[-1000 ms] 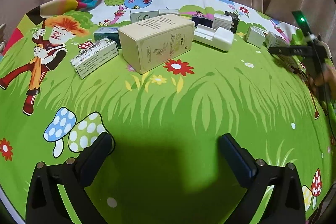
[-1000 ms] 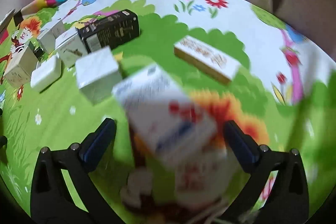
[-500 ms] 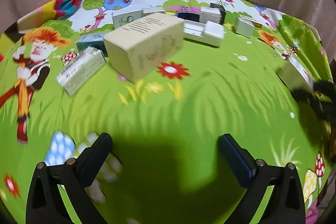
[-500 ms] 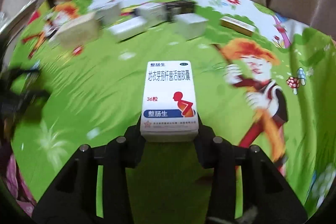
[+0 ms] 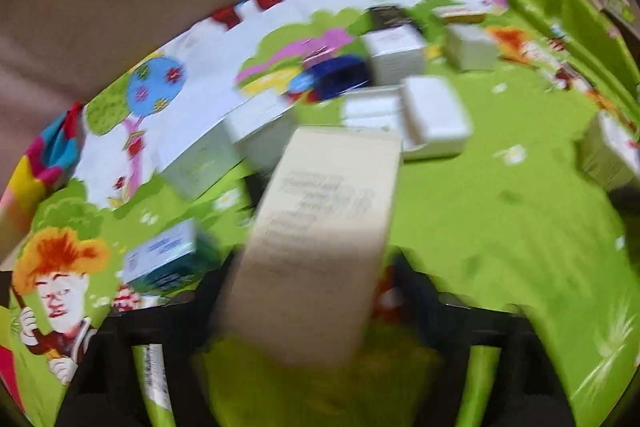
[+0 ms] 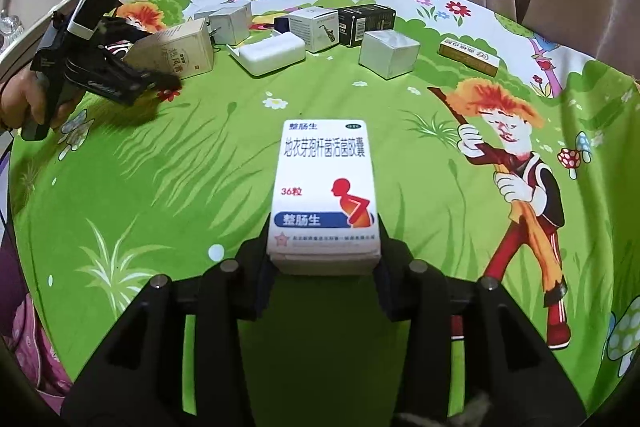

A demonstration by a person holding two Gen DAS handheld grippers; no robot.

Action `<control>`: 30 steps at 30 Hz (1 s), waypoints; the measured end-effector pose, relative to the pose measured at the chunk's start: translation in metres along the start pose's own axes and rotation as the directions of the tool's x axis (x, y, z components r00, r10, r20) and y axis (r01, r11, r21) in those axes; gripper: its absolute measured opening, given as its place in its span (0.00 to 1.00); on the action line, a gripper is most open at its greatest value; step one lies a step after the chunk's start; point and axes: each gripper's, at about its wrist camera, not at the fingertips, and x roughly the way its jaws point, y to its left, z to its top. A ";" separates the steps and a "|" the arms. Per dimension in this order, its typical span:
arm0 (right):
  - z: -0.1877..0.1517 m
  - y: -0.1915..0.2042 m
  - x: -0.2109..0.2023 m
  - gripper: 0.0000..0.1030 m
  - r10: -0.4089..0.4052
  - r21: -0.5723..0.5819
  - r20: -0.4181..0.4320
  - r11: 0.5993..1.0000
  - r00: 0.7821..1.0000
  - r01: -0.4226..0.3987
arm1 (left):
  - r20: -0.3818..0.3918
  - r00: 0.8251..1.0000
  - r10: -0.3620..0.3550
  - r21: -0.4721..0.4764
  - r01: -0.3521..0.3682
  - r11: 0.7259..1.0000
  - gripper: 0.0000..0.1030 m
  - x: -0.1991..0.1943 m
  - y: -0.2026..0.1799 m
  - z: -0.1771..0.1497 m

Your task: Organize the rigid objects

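Observation:
In the right wrist view, a white medicine box [image 6: 324,179] with red and blue print sticks out forward between my right gripper's [image 6: 324,247] pads. The pads press on its sides, and the jaws are opening very slightly. The left wrist view is blurred. A tall beige carton [image 5: 324,219] stands between my left gripper's [image 5: 310,283] dark fingers, which are closing and abut both its sides. From the right wrist view, the left gripper [image 6: 148,67] reaches the same beige carton [image 6: 180,51] at the far left, with a hand [image 6: 36,99] on its grip.
A green cartoon cloth [image 6: 160,187] covers the surface. Along its back stand a white case [image 6: 272,53], a silver cube [image 6: 388,53], a black box [image 6: 366,23], a saxophone-print box [image 6: 316,27] and a flat yellow box [image 6: 468,57]. A teal box [image 5: 168,263] lies left of the carton.
My left gripper moved up to the beige carton, rolled, and closed around it. My right gripper closed on the white medicine box and carried it over the open grass.

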 end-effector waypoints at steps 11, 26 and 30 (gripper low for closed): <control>0.000 0.000 0.000 0.48 -0.001 -0.004 0.000 1.000 1.000 0.001 | 0.054 0.998 0.022 -0.287 -0.006 0.958 0.89 -0.050 -0.072 -0.069; 0.016 0.005 0.018 0.82 -0.015 0.005 -0.075 1.000 0.997 0.015 | 0.091 0.995 -0.029 -0.286 0.054 0.957 0.61 -0.035 -0.071 -0.048; 0.019 0.004 0.017 0.66 -0.013 0.003 -0.080 1.000 0.997 0.013 | 0.100 0.994 -0.040 -0.279 0.067 0.958 0.53 -0.035 -0.069 -0.047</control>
